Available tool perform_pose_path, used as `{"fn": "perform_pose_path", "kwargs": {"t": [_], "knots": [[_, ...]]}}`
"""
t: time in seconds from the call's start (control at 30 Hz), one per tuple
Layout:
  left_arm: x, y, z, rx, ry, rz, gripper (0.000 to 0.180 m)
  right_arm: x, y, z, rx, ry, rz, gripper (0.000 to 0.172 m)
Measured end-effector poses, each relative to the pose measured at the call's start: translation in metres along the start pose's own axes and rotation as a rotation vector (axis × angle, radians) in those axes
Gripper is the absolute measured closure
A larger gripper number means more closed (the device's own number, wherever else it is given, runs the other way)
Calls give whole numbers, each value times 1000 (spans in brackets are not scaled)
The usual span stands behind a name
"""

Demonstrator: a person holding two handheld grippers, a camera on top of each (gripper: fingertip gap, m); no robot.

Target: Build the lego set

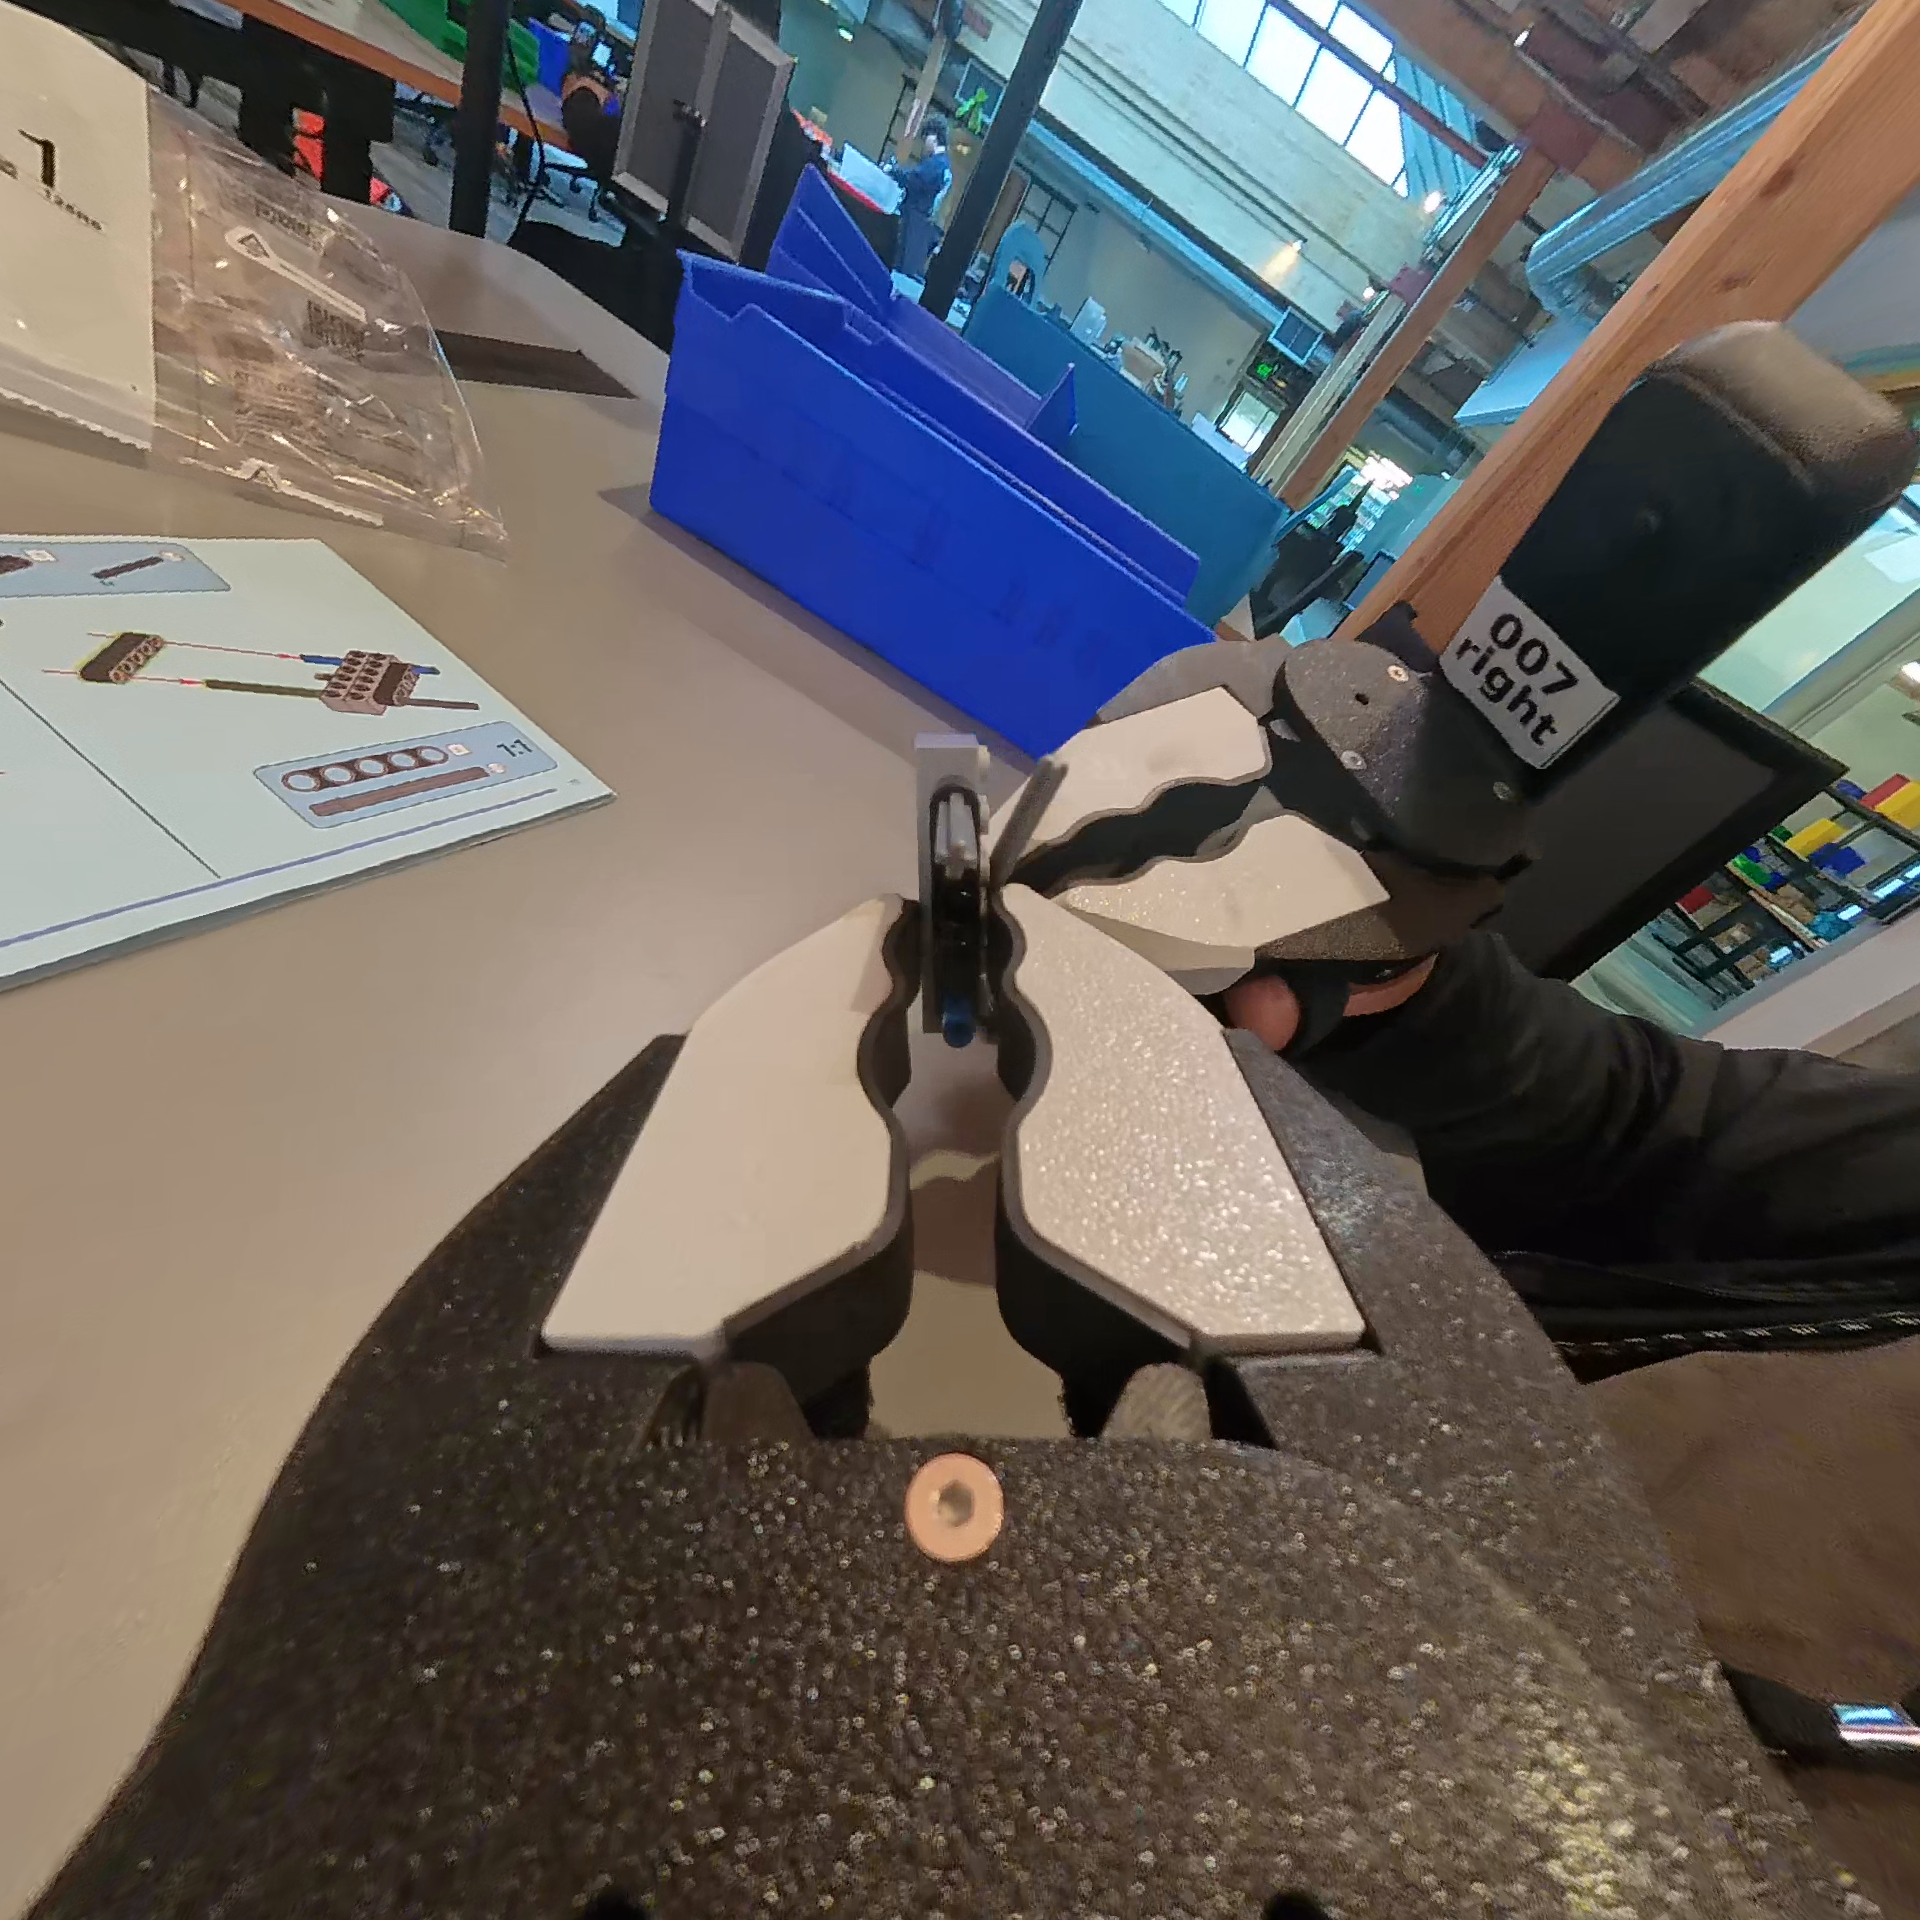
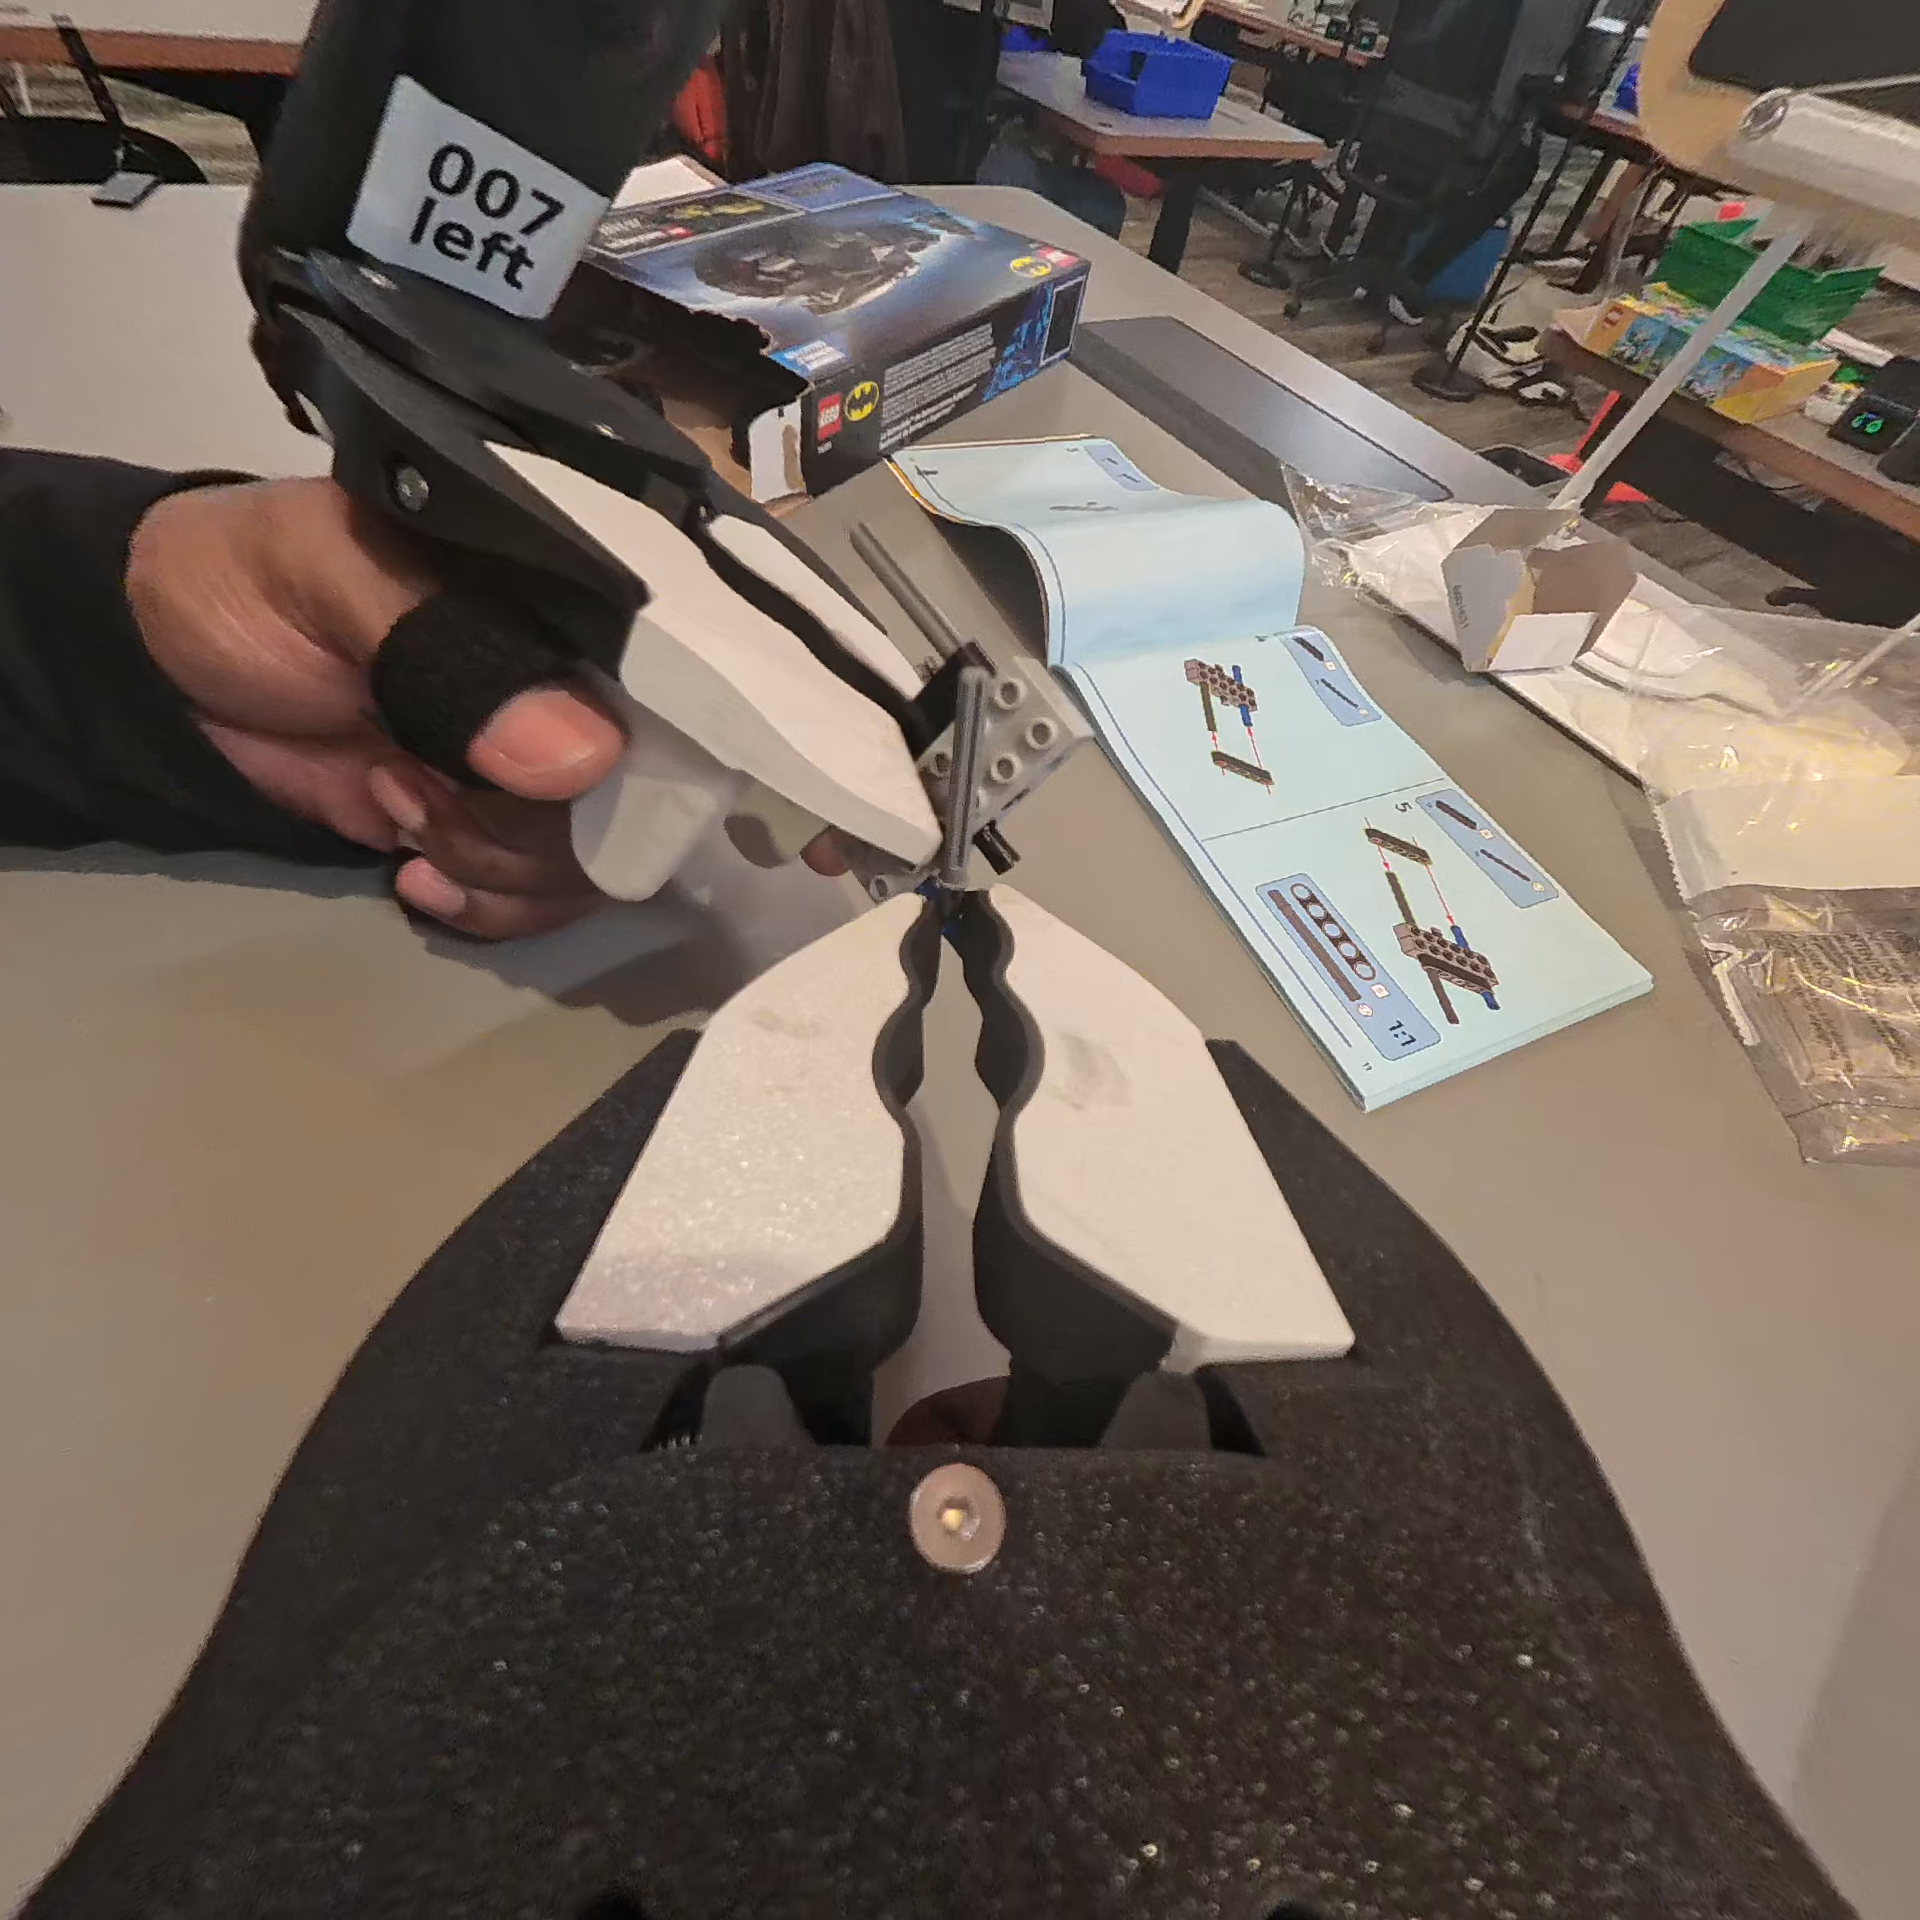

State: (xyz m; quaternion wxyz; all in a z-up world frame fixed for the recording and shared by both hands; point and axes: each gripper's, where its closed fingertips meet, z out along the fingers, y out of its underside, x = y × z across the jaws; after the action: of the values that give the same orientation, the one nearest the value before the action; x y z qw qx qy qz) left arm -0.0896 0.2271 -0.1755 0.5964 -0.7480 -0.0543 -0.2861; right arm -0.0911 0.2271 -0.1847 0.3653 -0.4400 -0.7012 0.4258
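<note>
Left gripper (image 1: 951, 935): narrow, its 2 pads pressed on the flat faces of a small grey brick assembly (image 1: 948, 831), held upright above the table (image 1: 312, 1195)

Right gripper (image 2: 948, 920): nearly closed, its tips pinching the lower end of a thin grey axle (image 2: 964, 774) beside a blue pin (image 2: 943, 906); in the left wrist view its tips touch the side of the assembly

Assembly: studded grey brick (image 2: 1013, 743) with a black pin (image 2: 997, 850) projecting from it and a second rod (image 2: 899, 592) running back along the left fingers

Surroundings: open instruction booklet (image 2: 1351, 831) just beyond the tips, torn set box (image 2: 883, 343), clear plastic bags (image 1: 312, 343), blue bins (image 1: 914, 499)

Risk 1: axle likely to slip or twist out, since only its tip sits between the wavy pads

Risk 2: side load from the right gripper may pivot the assembly in the left grasp, because the 2 grippers meet at an angle

Risk 3: axle may jam or bend if pushed off the hole's line; the hole itself is hidden

Risk 4: loosened pins could fall to the table and roll toward the booklet
</note>
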Motion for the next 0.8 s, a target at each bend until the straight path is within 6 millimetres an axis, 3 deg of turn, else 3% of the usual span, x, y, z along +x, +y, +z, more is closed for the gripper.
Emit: {"fn": "perform_pose_path", "kwargs": {"t": [0.63,0.8], "knots": [[-3,4,1,-29,-28,-10,169,7,9,-2,-58,95,-176,163],[-6,3,-2,-27,-40,-5,169,38,9,-20,-88,190,-239,163]]}}
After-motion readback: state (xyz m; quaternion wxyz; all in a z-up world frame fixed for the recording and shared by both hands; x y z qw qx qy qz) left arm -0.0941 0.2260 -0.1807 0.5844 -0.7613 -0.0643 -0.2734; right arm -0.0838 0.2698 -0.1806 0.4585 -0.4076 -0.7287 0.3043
